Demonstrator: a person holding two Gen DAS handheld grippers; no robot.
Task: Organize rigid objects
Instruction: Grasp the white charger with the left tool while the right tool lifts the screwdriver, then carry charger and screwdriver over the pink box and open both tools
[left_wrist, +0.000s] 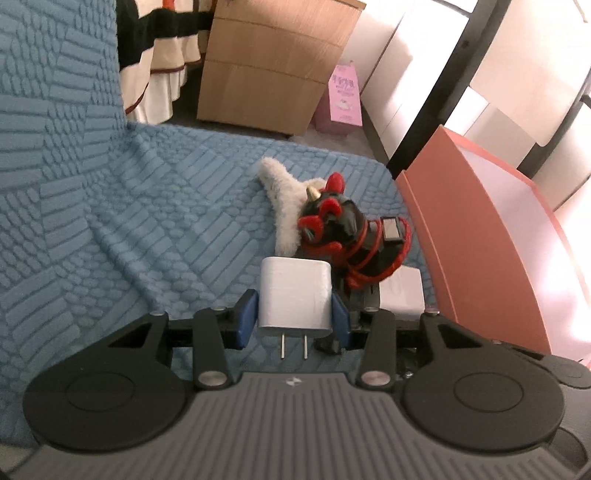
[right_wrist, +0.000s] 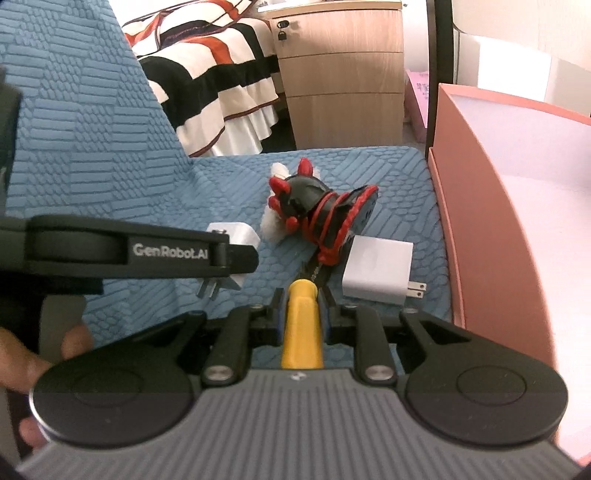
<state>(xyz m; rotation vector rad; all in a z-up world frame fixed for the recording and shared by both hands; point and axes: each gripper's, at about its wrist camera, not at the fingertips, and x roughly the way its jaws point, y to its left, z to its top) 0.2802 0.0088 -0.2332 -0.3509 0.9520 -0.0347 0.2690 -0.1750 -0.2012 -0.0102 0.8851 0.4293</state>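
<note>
Everything is sitting on a blue quilted fabric cover with a raised brick-like pattern (left_wrist: 110, 206), which is running up into a backrest on the left, so it's looking like a sofa or padded seat rather than a worktop.

The left claw (left_wrist: 294, 314) is clamping a white rounded plug-in charger cube (left_wrist: 294, 295) between its blue pads, with the two metal prongs pointing back toward the camera. In the right wrist view that same charger (right_wrist: 236, 236) is showing just behind the left tool's black arm.

The right claw (right_wrist: 302, 314) is gripping a yellow cylindrical handle (right_wrist: 302, 325), narrow around it, with a dark shaft pointing forward over the cover.

Just ahead of both, a black figurine with red horns and red cord wrapped around it (left_wrist: 343, 225) is lying against a tuft of white fluffy fur (left_wrist: 284, 195). Beside it, a second white square power adapter (right_wrist: 376, 273) is lying flat on the cover, prongs facing the big salmon-pink cardboard box (right_wrist: 480, 206) standing open at the cover's right edge.

Behind all that, a light wooden drawer cabinet (right_wrist: 340, 74) with a small padlock is standing on the floor, a bed with a black, white and orange striped ruffled spread (right_wrist: 214, 85) is next to it, and a pink printed carton (left_wrist: 345, 96) is leaning near the white wall panels.
</note>
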